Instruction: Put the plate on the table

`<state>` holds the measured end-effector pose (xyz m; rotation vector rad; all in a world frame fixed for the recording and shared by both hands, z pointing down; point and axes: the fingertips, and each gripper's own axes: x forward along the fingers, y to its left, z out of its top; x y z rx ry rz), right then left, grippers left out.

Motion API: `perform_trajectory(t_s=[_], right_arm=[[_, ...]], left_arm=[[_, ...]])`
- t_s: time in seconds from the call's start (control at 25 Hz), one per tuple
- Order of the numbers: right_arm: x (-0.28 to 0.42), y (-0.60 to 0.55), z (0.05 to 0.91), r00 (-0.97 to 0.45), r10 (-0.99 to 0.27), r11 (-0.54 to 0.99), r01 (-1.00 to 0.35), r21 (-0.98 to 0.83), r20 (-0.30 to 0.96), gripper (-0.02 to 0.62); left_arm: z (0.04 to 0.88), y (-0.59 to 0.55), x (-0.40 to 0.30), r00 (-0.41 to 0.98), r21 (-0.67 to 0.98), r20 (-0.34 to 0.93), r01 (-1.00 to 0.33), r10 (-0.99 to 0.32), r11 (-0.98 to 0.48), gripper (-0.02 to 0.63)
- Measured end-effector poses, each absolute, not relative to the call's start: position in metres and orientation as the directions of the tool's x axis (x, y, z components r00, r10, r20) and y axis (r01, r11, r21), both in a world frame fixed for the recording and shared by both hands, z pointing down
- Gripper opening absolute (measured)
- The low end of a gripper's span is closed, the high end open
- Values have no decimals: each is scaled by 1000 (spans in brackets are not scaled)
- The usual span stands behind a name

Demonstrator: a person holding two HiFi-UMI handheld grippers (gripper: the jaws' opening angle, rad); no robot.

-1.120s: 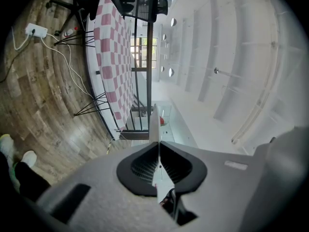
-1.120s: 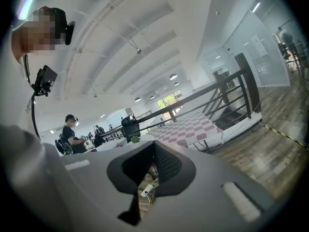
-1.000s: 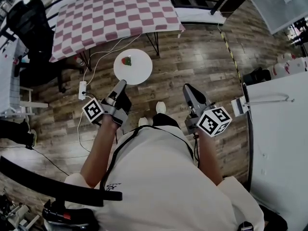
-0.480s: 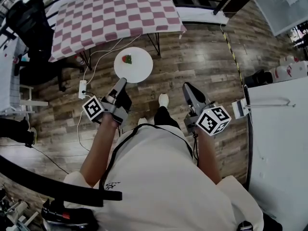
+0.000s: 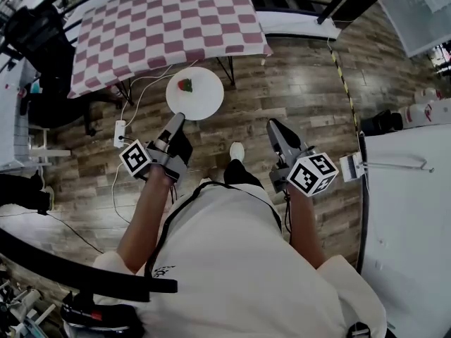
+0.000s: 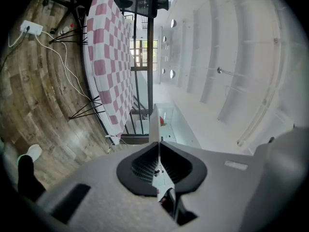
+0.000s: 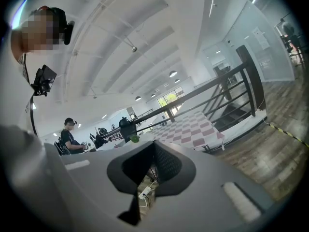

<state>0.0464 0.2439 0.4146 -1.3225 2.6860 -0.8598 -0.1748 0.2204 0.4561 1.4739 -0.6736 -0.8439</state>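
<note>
Head view steeply downward; gripper views near-level, all sharing checkered table (image 5: 169, 20)

The person has stepped toward the checked tabletop (image 5: 169, 20), which now sits nearer in the head view. The plate (image 5: 204, 97), carried by the left gripper (image 5: 177, 118), has come close to the tabletop's near edge. The right gripper (image 5: 275, 127) has advanced alongside.

This is an open lab hall: plank floor (image 5: 296, 83) with a power strip (image 5: 120, 134), a checked-cloth table (image 5: 162, 20), a white workbench (image 5: 409, 224), a black railing (image 7: 250, 76), and a person (image 7: 70, 135) seated at desks.
</note>
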Motion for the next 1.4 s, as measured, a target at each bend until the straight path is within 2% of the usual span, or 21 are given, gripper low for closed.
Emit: perform_trajectory(t_s=[0.64,1.4], right_arm=[[105,121,409,-685,-703,530,-685,-499,194,8],[181,47,422,-727,-656,559,-649,-516,203,8]], left_arm=[[442,106,-108,534,994,-112,60,-838,-94,20],[447,39,-28,500,995,-101,55,-860,-85,20]])
